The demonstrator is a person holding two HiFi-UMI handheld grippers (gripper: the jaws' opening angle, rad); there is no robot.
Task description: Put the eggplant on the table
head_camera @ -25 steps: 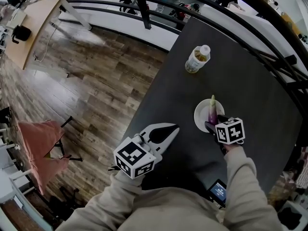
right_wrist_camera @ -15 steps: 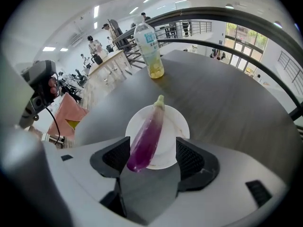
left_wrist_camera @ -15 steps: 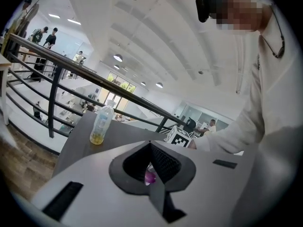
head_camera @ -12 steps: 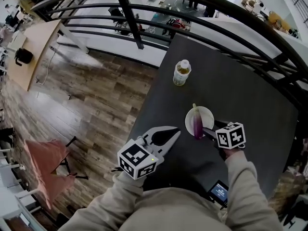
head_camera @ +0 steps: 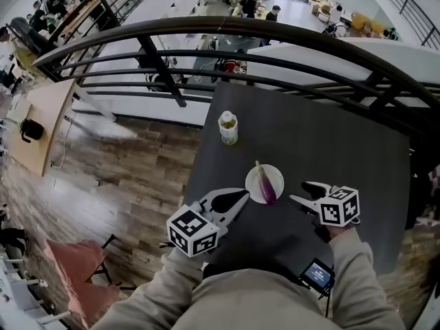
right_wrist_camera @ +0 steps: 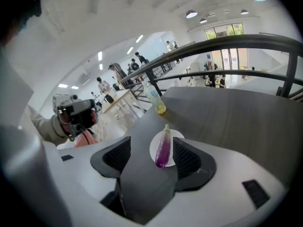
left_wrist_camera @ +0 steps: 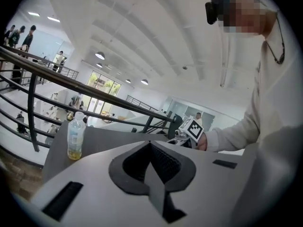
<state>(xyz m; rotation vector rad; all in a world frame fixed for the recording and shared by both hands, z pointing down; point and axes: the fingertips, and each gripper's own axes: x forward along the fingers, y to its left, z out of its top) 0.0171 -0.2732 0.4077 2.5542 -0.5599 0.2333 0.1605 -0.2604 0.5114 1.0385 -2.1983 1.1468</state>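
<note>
A purple eggplant [head_camera: 265, 186] lies on a small white plate [head_camera: 275, 175] in the middle of the dark table [head_camera: 337, 136]. My right gripper [head_camera: 302, 192] hovers just right of the plate, open and empty, apart from the eggplant. In the right gripper view the eggplant [right_wrist_camera: 164, 146] and plate [right_wrist_camera: 154, 150] show through the gap of that gripper [right_wrist_camera: 150, 161]. Left of the plate, my left gripper [head_camera: 242, 196] is shut on nothing, tips meeting [left_wrist_camera: 150, 144].
A drink bottle [head_camera: 227, 128] stands near the table's far left corner. A black curved railing [head_camera: 275, 27] runs behind the table. Wood floor [head_camera: 130, 163] lies beyond the table's left edge. A small screen [head_camera: 317, 273] sits by the right sleeve.
My right gripper has drawn back to the right, away from the plate. The eggplant stays lying on the plate. The head view has tipped up, and the left gripper holds its place.
</note>
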